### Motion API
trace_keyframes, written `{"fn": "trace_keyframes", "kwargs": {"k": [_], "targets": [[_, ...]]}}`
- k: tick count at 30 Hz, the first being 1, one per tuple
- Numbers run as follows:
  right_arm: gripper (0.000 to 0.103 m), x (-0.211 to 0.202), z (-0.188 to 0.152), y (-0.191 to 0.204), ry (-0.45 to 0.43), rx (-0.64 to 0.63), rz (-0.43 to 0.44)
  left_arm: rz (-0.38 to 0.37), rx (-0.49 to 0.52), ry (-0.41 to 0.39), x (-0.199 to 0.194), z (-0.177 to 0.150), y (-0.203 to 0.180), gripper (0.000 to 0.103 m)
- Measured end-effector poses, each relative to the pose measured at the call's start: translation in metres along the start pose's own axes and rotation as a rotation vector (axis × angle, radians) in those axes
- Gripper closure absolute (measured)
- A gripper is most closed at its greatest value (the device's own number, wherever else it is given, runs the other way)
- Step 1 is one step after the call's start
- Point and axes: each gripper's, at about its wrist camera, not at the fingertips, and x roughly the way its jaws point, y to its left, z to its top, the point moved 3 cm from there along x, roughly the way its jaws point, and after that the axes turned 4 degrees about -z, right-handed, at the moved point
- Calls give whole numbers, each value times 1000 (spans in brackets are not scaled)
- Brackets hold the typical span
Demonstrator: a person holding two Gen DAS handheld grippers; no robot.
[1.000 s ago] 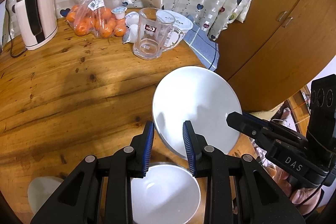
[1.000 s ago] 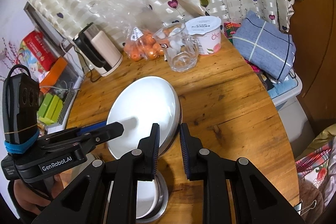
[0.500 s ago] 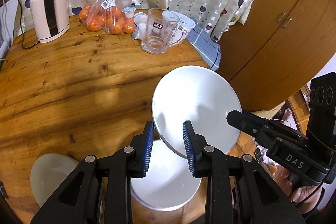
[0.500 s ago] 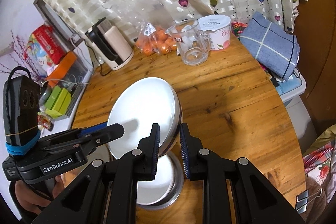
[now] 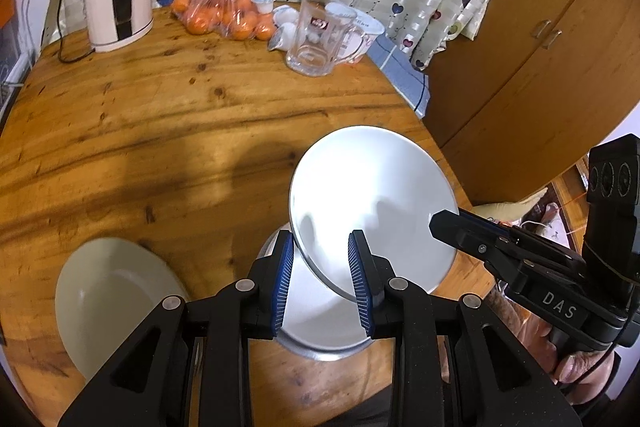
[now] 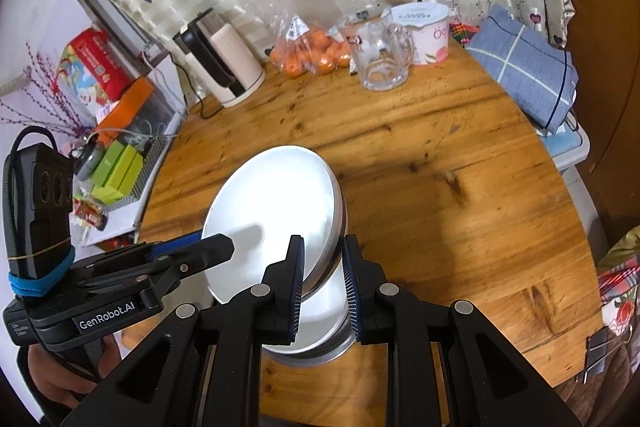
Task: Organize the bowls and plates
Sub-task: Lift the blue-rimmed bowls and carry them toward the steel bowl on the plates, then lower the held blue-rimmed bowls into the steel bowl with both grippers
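**Lowering the shared bowl onto the dish beneath**

A cream plate (image 5: 116,303) is seen on the surface (image 5: 168,131) to the left of the left tool (image 5: 322,277). The left tool is clenched on the near-left rim of the white bowl (image 5: 372,203), which is held tilted in the air just ahead of its tips. Directly under the tips, a metal dish (image 5: 320,327) is resting. The right tool (image 6: 323,285) is clamped on the opposite rim. Both grips are best kept firm, the bowl levelled and centred over the dish, and release is best delayed until the bowl is seated.
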Motion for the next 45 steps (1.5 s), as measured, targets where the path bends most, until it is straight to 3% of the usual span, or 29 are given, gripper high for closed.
{"fn": "trace_keyframes", "kwargs": {"k": [45], "targets": [[83,34,-32,-2,118,6,-5,25,-58,98,22,-38,18,74]]}}
